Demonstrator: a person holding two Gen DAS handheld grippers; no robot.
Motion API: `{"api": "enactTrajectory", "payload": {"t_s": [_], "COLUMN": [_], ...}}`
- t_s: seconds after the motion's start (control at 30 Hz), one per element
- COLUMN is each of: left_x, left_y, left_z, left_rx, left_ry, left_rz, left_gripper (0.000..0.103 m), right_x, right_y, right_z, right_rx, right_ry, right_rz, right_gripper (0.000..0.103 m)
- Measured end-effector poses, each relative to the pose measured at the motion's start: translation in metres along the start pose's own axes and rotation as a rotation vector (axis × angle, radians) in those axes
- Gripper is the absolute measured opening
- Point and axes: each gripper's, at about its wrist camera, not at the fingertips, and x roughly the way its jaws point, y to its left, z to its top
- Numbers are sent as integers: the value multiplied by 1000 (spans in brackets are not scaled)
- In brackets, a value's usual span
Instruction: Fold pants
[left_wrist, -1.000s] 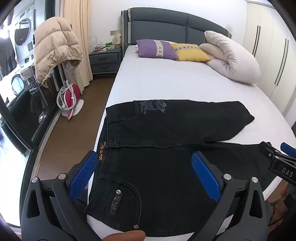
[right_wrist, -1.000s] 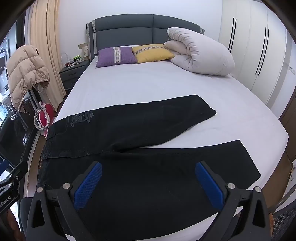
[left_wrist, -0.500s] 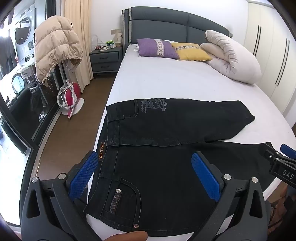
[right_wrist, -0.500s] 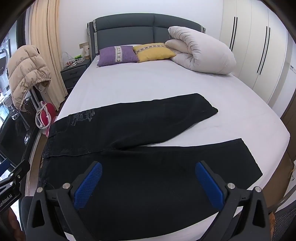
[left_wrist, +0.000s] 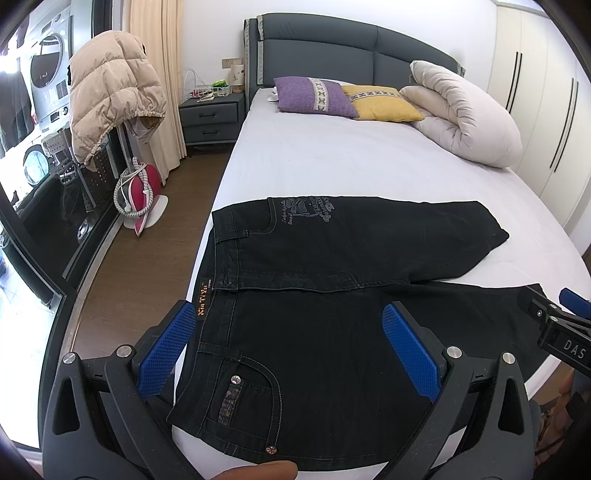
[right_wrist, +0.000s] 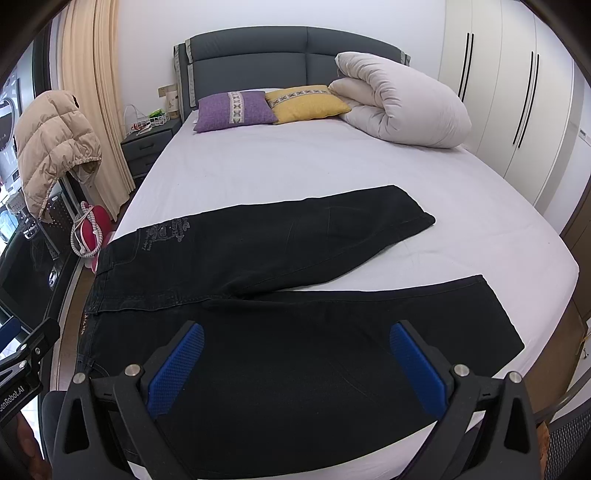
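Black jeans (left_wrist: 332, 266) lie flat on the white bed (left_wrist: 351, 166), waistband at the left edge, the two legs spread apart toward the right. They also show in the right wrist view (right_wrist: 280, 258). My left gripper (left_wrist: 291, 347) is open and empty, above the near hip pocket at the waist end. My right gripper (right_wrist: 295, 365) is open and empty, above the near leg. The right gripper's tip (left_wrist: 554, 321) shows at the right edge of the left wrist view.
A purple pillow (left_wrist: 314, 94), a yellow pillow (left_wrist: 384, 103) and a rolled white duvet (left_wrist: 465, 114) lie at the head of the bed. A nightstand (left_wrist: 212, 118), a beige jacket on a rack (left_wrist: 110, 88) and a red item (left_wrist: 140, 192) stand on the floor at left. Wardrobes (right_wrist: 517, 92) line the right.
Both grippers have drawn back and up slightly, so the jeans sit a little lower and farther in view. Both stay open.
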Motion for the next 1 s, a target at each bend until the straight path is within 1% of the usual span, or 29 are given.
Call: {"api": "enactTrajectory", "payload": {"t_s": [0.57, 1.0], "left_x": [0, 0], "left_y": [0, 2], "left_z": [0, -1], "left_rx": [-2, -3], "left_ry": [2, 3], "left_rz": [-2, -2], "left_gripper": [103, 103], "right_x": [-2, 0], "right_y": [4, 0], "right_z": [-2, 0], "right_rx": [-4, 0], "right_ry": [0, 2], "right_rz": [-2, 0], "right_gripper": [103, 103]}}
